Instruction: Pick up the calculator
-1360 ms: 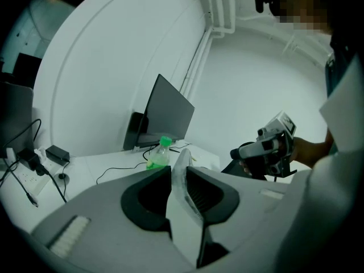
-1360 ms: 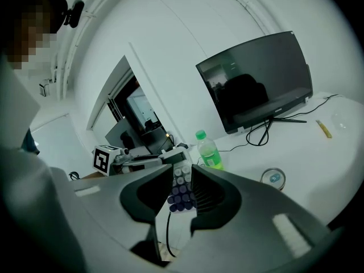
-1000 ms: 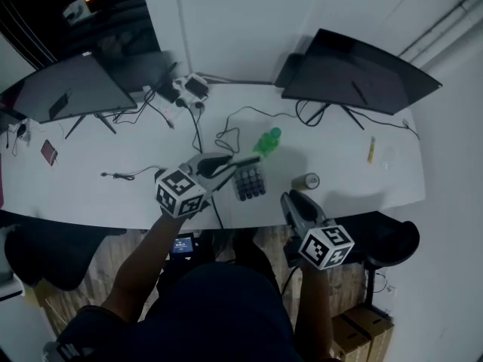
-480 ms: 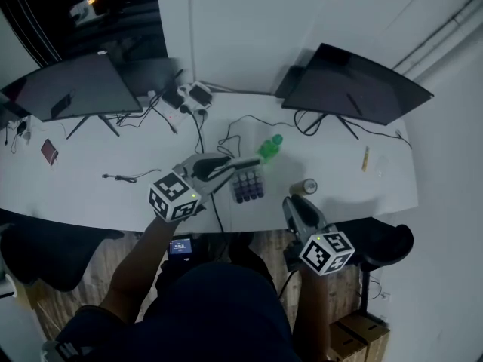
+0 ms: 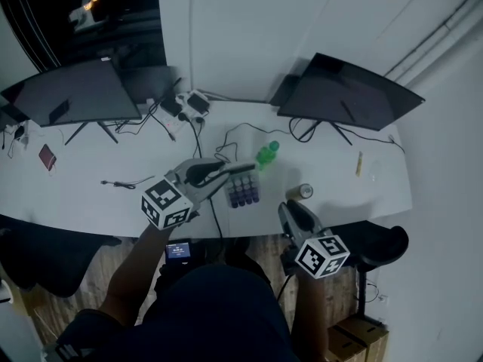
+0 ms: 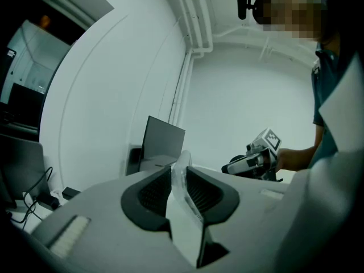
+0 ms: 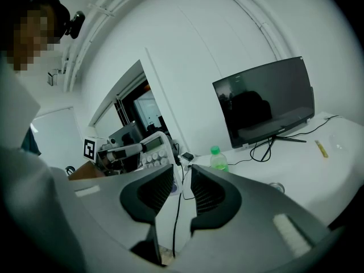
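Note:
The calculator [image 5: 245,189], pale with dark round keys, hangs above the white desk [image 5: 113,194] near its front edge. My left gripper [image 5: 245,170] is shut on its upper edge. In the left gripper view the calculator [image 6: 182,189] shows edge-on, pinched between the pads. The right gripper view shows the calculator [image 7: 149,151] raised in the left gripper [image 7: 122,149]. My right gripper [image 5: 289,208] hovers off the desk's front edge, right of the calculator. Its jaws [image 7: 183,178] stand a narrow gap apart with nothing between them.
A green bottle [image 5: 266,155] stands just behind the calculator, and a small round tin [image 5: 302,191] sits to its right. Two dark monitors [image 5: 72,93] [image 5: 347,93] stand at the back, with a power strip [image 5: 189,102] and cables between them. A black chair [image 5: 381,243] is at the lower right.
My left gripper has risen with the calculator, which now hangs higher above the desk. The right gripper has lifted slightly and stays off the desk's front edge.

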The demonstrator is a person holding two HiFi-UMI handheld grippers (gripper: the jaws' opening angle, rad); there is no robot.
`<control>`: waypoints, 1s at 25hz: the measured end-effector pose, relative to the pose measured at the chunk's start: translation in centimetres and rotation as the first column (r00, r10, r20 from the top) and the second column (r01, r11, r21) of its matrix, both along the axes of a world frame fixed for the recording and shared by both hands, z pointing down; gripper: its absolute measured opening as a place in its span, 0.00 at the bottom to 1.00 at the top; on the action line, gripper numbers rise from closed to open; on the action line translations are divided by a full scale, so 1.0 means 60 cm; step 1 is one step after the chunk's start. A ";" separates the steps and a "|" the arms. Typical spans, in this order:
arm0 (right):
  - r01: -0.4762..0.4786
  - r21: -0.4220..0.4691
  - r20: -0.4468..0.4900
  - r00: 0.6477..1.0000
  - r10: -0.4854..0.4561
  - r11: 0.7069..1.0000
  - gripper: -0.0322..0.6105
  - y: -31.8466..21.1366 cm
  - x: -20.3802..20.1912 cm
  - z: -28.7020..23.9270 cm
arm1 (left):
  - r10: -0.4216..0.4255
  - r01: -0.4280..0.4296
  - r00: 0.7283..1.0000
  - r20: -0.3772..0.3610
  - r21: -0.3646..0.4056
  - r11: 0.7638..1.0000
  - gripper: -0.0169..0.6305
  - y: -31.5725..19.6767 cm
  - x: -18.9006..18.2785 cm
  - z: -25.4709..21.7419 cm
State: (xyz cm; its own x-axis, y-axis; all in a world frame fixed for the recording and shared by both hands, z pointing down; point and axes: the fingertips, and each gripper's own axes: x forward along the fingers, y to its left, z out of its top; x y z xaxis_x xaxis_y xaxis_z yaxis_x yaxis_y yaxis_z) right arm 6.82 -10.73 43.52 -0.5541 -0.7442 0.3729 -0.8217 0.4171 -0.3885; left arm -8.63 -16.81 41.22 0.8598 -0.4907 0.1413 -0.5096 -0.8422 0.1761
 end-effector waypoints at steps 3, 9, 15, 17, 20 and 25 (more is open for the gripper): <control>0.003 -0.002 -0.005 1.000 -0.003 1.000 0.18 0.002 -0.005 0.001 | -0.002 0.002 1.000 -0.007 0.006 1.000 0.15 0.002 -0.006 -0.004; 0.014 -0.014 -0.019 1.000 -0.014 1.000 0.18 0.005 -0.014 0.007 | -0.004 0.004 1.000 -0.012 0.007 1.000 0.15 0.002 -0.013 -0.005; 0.030 -0.038 -0.043 0.999 -0.032 0.999 0.18 0.005 -0.021 0.021 | 0.000 0.000 1.000 -0.016 -0.004 1.000 0.15 -0.002 -0.012 0.001; 0.033 -0.044 -0.047 0.998 -0.035 0.998 0.18 0.003 -0.023 0.026 | 0.000 0.000 1.000 -0.015 -0.010 1.000 0.15 -0.003 -0.012 0.004; 0.037 -0.055 -0.050 0.998 -0.040 0.998 0.18 0.000 -0.026 0.034 | -0.004 0.004 1.000 -0.014 -0.020 1.000 0.15 -0.006 -0.013 0.010; 0.054 -0.075 -0.078 0.995 -0.060 0.996 0.18 -0.003 -0.028 0.049 | -0.009 0.008 1.000 -0.010 -0.031 0.999 0.15 -0.011 -0.010 0.016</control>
